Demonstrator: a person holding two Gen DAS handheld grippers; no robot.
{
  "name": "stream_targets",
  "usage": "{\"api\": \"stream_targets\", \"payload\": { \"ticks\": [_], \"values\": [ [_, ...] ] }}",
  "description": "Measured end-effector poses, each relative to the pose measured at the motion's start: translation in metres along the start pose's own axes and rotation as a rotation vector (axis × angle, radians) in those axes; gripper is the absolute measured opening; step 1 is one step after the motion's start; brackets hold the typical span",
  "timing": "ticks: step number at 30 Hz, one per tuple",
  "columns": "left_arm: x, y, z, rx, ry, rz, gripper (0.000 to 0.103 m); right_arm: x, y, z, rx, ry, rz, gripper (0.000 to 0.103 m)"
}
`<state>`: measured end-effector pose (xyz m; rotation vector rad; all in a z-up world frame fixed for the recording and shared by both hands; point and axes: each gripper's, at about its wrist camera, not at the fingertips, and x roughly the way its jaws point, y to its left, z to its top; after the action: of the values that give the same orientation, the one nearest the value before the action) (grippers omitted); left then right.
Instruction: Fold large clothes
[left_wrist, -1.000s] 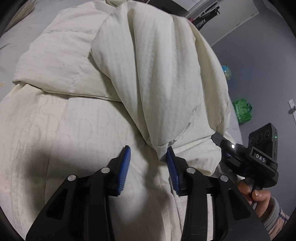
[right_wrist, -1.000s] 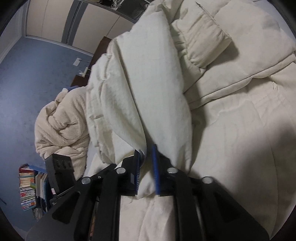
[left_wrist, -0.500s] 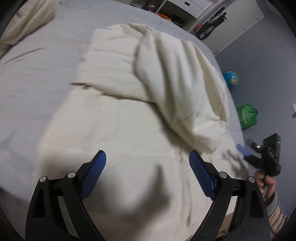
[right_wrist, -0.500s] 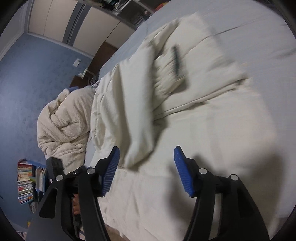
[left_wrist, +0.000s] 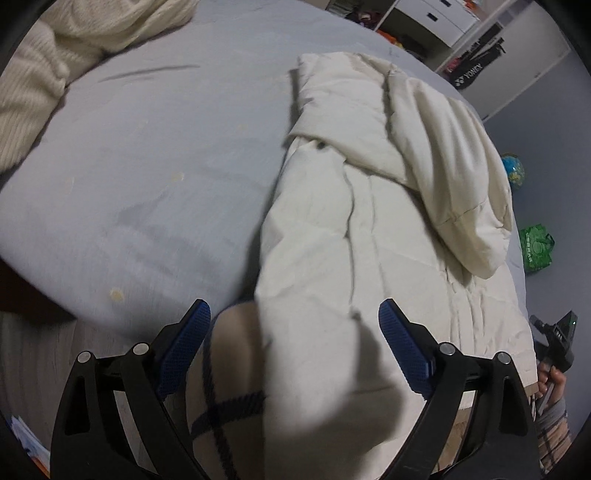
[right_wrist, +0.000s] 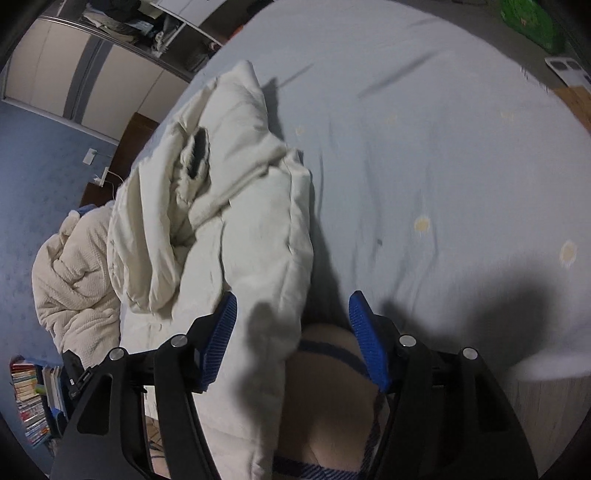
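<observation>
a cream padded coat (left_wrist: 373, 236) is lying along one side of a bed (left_wrist: 155, 155) covered in a pale grey-blue sheet, folded into a long narrow strip. its near end is spilling over the bed's near edge, hanging down in front of the person's checked trousers (left_wrist: 225, 380). a sleeve or flap (left_wrist: 450, 173) is lying doubled across the top of the strip, toward the bed's far right side in the left wrist view.

the left gripper (left_wrist: 293, 347) is hovering above the near end of the coat with its blue fingers (left_wrist: 404, 350) spread wide, grasping nothing. the right gripper (right_wrist: 293, 339) is hovering likewise over the same hanging end, its fingers (right_wrist: 367, 339) also spread and empty. the cloth is passing between each pair of fingers in the pictures, but it seems to be lying below them rather than touching; the fisheye view makes this hard to judge.

a crumpled knitted blanket (right_wrist: 74, 280) is heaped at the far corner of the bed. a green bag (left_wrist: 535, 245) and a small globe (left_wrist: 512, 173) are sitting on the floor beyond the bed's right side, and a stack of books (right_wrist: 31, 402) is standing on the floor by the blanket.

the lengthwise folds appear done, and the hands are now between grasps. the next move is probably calling for both grippers to drop to the hanging end, pinch its two corners together with every layer caught, and carry that end up the bed toward the collar, keeping the strip's edges level so the bulky padding does not slide apart.
</observation>
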<state>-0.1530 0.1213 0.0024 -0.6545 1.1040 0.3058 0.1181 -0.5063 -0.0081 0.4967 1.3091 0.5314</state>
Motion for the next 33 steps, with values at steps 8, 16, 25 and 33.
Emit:
{"api": "stream_targets", "payload": {
  "ticks": [8,16,25,33],
  "values": [
    [-0.007,-0.007,-0.012,0.027,0.022,-0.055,0.083,0.010,0.037,-0.010,-0.095,0.049,0.108,0.059],
    [-0.023,-0.010,-0.016,0.054,0.025,-0.101,0.043,0.003,0.050,-0.017,-0.151,0.071,0.158,0.057],
    [-0.033,-0.011,-0.031,0.063,0.027,-0.108,0.041,-0.008,0.028,-0.033,-0.130,0.084,0.182,0.045],
    [-0.041,-0.013,-0.040,0.053,0.051,-0.151,0.029,-0.015,0.041,-0.044,-0.180,0.121,0.254,0.039]
  ]
}}
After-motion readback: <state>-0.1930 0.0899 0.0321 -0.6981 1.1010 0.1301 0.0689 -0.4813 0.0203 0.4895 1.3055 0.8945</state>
